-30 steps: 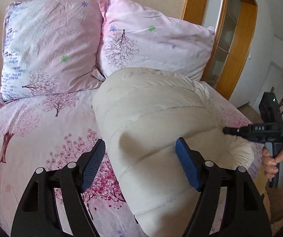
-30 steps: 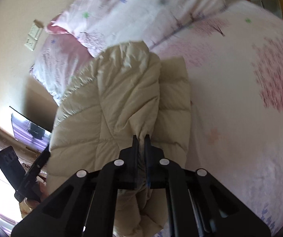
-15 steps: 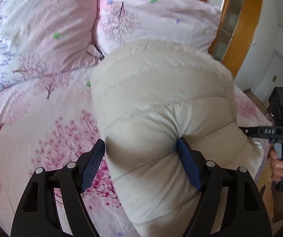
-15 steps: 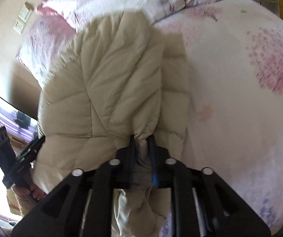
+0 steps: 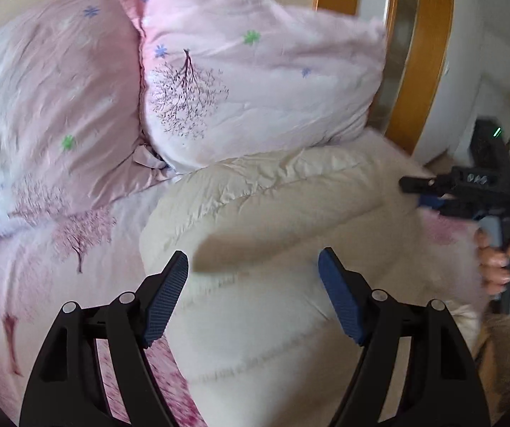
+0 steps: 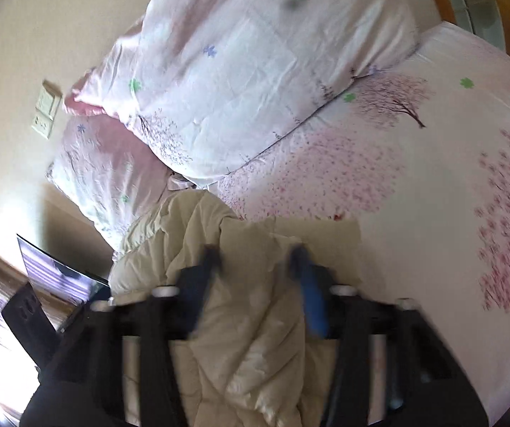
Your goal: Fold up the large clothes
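As far as the garment's shape allowed a judgement, the folding was well along; the cream padded jacket (image 5: pixel 272 256) lay doubled into a thick, rounded bundle on the pink blossom-print bed (image 5: pixel 41 277), with no sleeve or loose flap showing in either view; what seemed left was to flatten and square the bundle, though whether another fold was owed could not be told.

The left gripper (image 5: pixel 253 274) stood wide open and held nothing; the jacket bulged up between and ahead of its blue pads (image 5: pixel 164 299), and whether either pad brushed the fabric could not be made out; the two pink pillows (image 5: pixel 255 89) sat well beyond its tips, with the jacket's far edge just under the nearer one; off to its right, past the jacket's edge, the right gripper (image 5: pixel 419 195) showed side-on in the person's hand (image 5: pixel 497 259).

In its own blurred view the right gripper (image 6: pixel 258 259) had its fingers parted to a moderate gap and gripped nothing; the jacket (image 6: pixel 248 338) ran up between the fingers and under them, a puckered ridge of it lying in the gap; bare bedspread (image 6: pixel 415 195) spread to its right, and the pillows (image 6: pixel 237 71) lay well ahead.
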